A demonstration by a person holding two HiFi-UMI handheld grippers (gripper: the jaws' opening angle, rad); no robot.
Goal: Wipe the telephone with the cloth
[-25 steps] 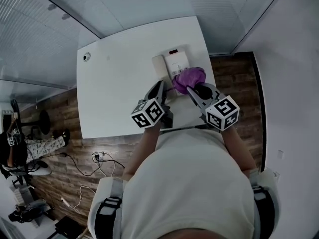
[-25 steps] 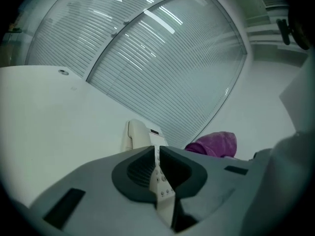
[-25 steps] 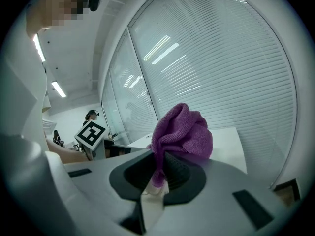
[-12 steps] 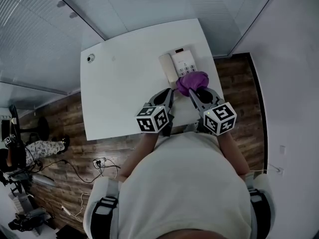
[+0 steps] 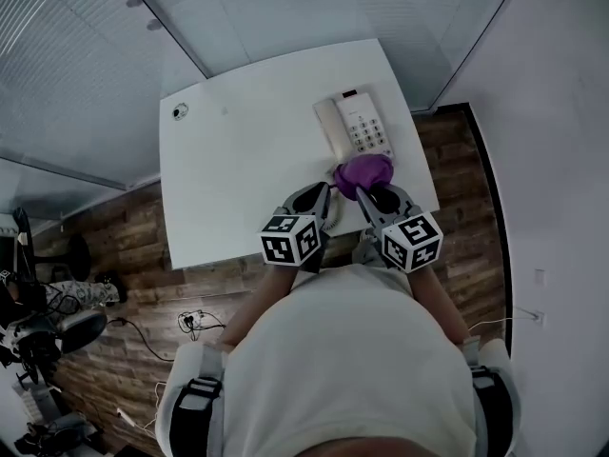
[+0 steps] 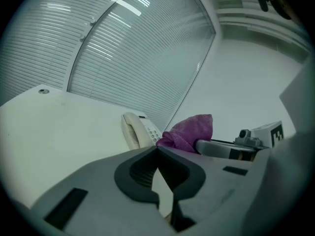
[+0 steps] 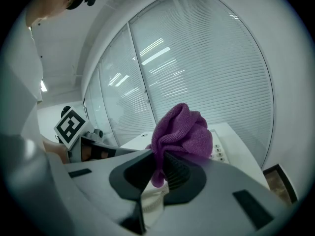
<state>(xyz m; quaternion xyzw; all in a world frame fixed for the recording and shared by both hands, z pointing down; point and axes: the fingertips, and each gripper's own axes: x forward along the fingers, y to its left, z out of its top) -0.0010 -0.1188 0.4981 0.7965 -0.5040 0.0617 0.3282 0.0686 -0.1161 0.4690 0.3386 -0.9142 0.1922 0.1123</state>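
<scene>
The white telephone [image 5: 357, 127] lies on the white table [image 5: 238, 160] near its right edge, with the handset on its left side. In the right gripper view, my right gripper [image 7: 160, 159] is shut on the bunched purple cloth [image 7: 182, 132], which rises above the jaws. In the head view the cloth [image 5: 362, 172] hangs just short of the phone's near end. My left gripper [image 5: 324, 200] is to the left of the cloth. In the left gripper view its jaws are shut with nothing between them, and the phone [image 6: 140, 130] and cloth [image 6: 189, 132] lie ahead of my left gripper [image 6: 157, 149].
A small round fitting [image 5: 180, 111] sits at the table's far left corner. Glass walls with blinds stand behind and to the left of the table. Wooden floor [image 5: 461, 208] shows to the right, and cables [image 5: 195, 303] lie on it at the left.
Both grippers have drawn back from the phone toward the table's near edge. The cloth has come off the phone's near end with the right gripper.
</scene>
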